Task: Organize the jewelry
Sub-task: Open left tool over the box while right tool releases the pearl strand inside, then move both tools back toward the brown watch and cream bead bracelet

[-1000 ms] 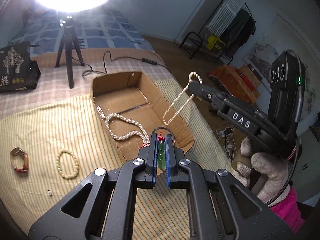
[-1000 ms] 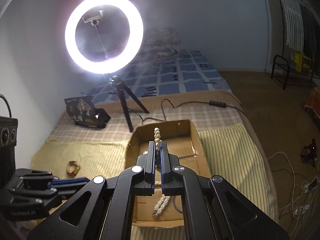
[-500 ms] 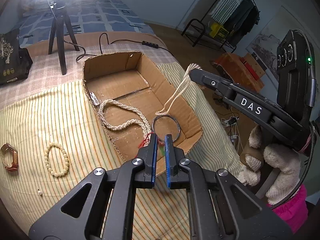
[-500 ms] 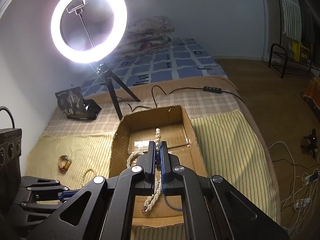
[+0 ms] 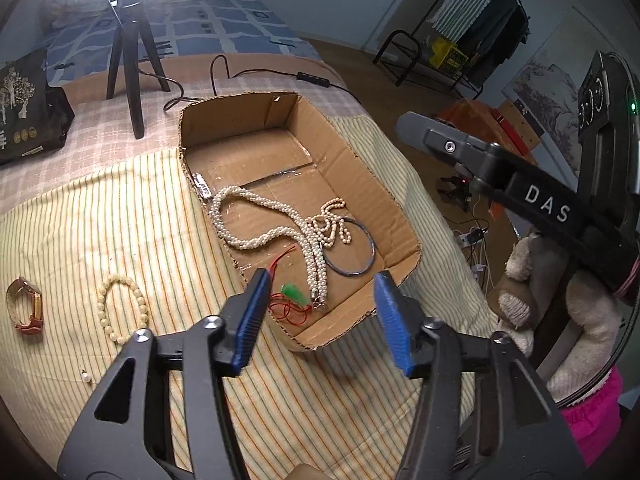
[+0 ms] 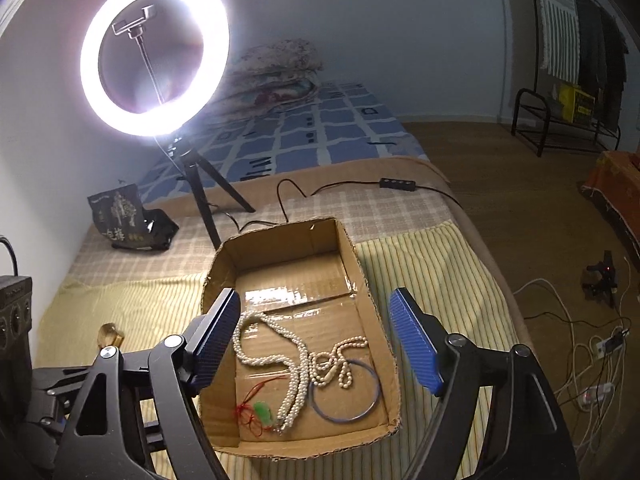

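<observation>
We hold both hand-held grippers released above the cardboard box [image 5: 400, 236], left [image 5: 320, 320] and right [image 6: 320, 344], since the necklaces [image 5: 280, 232] lie inside; the bead bracelet [image 5: 120, 308] and watch [image 5: 26, 304] wait on the bed.

Jewelry-filled cardboard box [image 5: 396, 216] beyond spread left gripper [image 5: 320, 322]
</observation>
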The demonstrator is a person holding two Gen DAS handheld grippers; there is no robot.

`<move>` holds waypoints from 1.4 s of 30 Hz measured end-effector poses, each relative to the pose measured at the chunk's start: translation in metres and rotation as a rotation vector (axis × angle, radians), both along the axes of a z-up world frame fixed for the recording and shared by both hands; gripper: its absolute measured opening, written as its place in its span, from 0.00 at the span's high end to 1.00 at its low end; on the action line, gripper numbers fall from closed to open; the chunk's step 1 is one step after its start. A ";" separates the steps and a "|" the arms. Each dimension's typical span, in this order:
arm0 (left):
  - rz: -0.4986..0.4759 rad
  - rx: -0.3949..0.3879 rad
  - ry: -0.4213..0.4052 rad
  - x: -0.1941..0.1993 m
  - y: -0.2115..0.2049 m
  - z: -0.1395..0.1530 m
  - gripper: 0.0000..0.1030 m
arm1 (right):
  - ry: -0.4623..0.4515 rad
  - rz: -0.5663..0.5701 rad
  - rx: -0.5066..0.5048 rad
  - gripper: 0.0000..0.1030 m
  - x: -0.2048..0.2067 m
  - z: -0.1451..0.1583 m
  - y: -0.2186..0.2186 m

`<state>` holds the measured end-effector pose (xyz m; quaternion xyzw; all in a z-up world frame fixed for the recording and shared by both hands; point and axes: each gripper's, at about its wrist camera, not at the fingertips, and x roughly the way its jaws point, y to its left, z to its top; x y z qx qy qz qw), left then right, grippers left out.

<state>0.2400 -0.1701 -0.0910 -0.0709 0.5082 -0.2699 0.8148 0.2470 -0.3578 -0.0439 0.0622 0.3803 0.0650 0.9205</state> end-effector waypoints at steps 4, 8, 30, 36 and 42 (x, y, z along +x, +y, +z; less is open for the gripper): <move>-0.001 0.024 -0.001 -0.003 0.001 0.001 0.40 | 0.010 -0.001 0.002 0.25 -0.001 0.001 0.002; 0.003 0.058 -0.014 -0.009 0.004 0.002 0.35 | 0.014 -0.011 -0.009 0.24 -0.003 0.002 0.005; 0.211 0.110 -0.085 -0.007 0.130 0.017 0.35 | -0.058 0.111 -0.091 0.24 -0.024 0.006 0.059; 0.314 0.103 -0.082 -0.001 0.176 0.018 0.35 | -0.083 0.199 -0.094 0.24 -0.032 0.004 0.089; 0.370 0.126 -0.074 -0.003 0.212 0.009 0.37 | -0.068 0.327 -0.050 0.24 -0.044 -0.003 0.115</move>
